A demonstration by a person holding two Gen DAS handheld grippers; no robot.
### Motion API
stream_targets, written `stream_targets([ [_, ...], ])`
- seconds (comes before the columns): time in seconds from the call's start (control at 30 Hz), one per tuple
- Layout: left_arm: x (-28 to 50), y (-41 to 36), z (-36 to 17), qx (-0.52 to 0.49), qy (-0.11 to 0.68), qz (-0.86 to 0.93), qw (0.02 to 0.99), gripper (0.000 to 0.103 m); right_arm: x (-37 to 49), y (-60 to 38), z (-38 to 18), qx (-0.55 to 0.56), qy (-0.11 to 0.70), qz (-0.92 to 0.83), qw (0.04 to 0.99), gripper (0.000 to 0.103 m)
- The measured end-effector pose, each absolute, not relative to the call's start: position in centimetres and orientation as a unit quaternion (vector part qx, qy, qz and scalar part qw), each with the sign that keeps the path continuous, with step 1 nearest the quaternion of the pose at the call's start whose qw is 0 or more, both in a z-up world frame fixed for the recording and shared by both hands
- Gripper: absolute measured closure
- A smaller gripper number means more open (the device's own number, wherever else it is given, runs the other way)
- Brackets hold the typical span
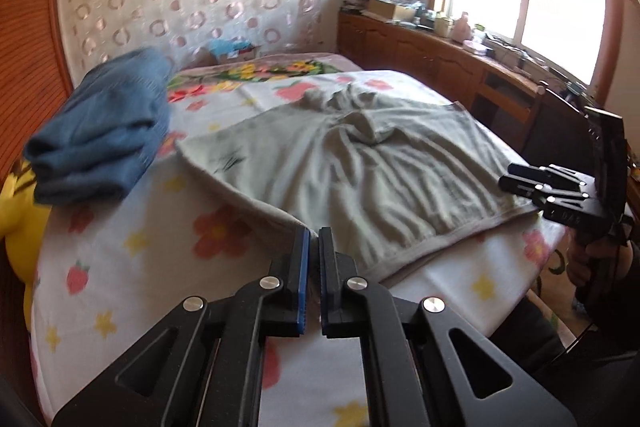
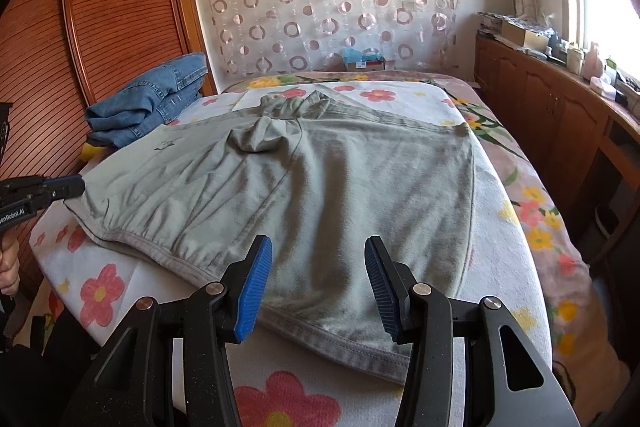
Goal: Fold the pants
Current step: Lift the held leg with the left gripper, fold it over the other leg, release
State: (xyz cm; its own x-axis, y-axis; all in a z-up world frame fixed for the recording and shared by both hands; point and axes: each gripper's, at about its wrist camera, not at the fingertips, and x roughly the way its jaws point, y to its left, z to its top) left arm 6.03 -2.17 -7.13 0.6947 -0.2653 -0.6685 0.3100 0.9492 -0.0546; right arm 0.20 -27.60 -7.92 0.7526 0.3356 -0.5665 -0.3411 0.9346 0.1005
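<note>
Right wrist view shows our left gripper [image 2: 74,183] pinched shut, seemingly on the corner of the grey pants [image 2: 320,187] at the bed's [image 2: 512,267] left edge, ready to fold; our right gripper [image 2: 318,285] hovers half-open, empty, above the near hem.
</note>
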Motion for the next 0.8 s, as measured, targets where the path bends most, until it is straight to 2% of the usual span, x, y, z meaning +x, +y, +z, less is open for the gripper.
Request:
stream_targets([
  [0.8,9.4,-15.9,-1.6,0.085,0.32,-0.29,0.898,0.098,-1.3,-30.8,-8.6,0.031,0.281,0.158,0.946,0.053],
])
